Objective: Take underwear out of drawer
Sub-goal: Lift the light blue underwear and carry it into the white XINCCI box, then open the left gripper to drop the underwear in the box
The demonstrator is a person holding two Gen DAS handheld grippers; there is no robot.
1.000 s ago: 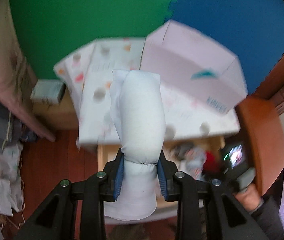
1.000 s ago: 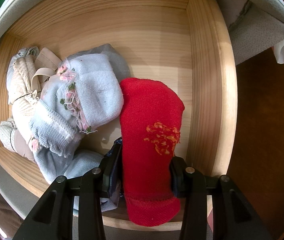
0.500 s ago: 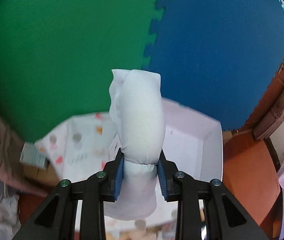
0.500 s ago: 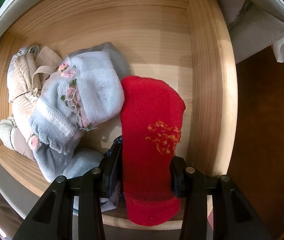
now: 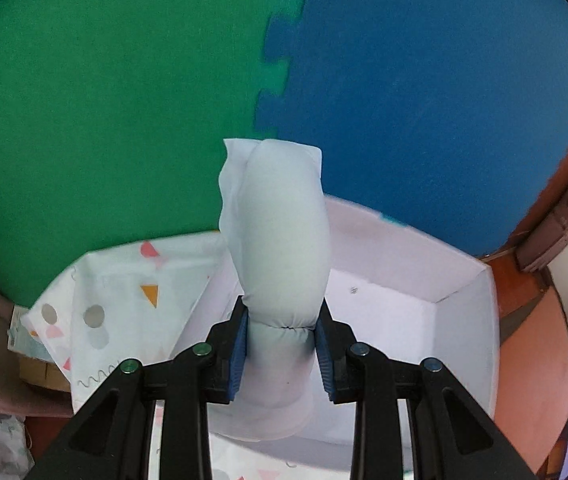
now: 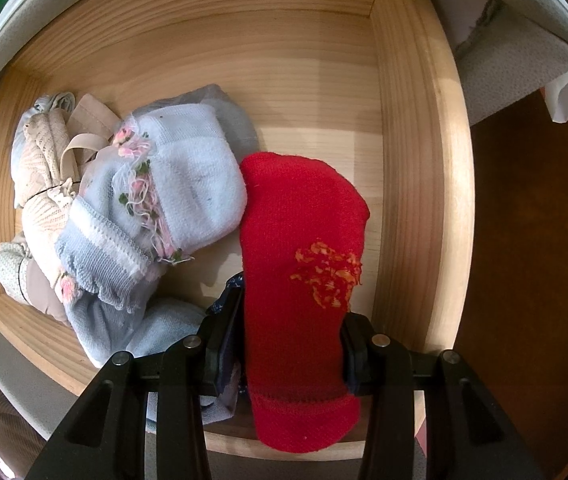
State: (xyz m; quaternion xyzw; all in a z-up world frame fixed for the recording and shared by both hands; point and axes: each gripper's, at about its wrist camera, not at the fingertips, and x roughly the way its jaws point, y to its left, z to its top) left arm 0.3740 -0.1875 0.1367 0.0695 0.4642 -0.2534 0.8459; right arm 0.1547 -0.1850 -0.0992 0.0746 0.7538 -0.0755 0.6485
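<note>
My left gripper [image 5: 282,354] is shut on a rolled pale white-blue underwear bundle [image 5: 280,236], which sticks up between the blue pads above an open white box [image 5: 455,308]. In the right wrist view the right gripper [image 6: 289,348] points down into the wooden drawer [image 6: 415,168] and is shut on a red knitted garment [image 6: 299,248] with an orange emblem. To its left in the drawer lie a light blue knit piece with pink flowers [image 6: 176,196] and a cream lace piece [image 6: 44,184].
A white cloth with coloured shapes [image 5: 124,308] lies left of the box. Green [image 5: 104,100] and blue [image 5: 443,80] foam mats fill the background. A grey padded edge [image 6: 515,52] and dark wooden floor [image 6: 531,260] lie right of the drawer.
The left gripper has carried the white bundle away from the drawer to above the open white box. The right gripper has stayed put on the red garment.
</note>
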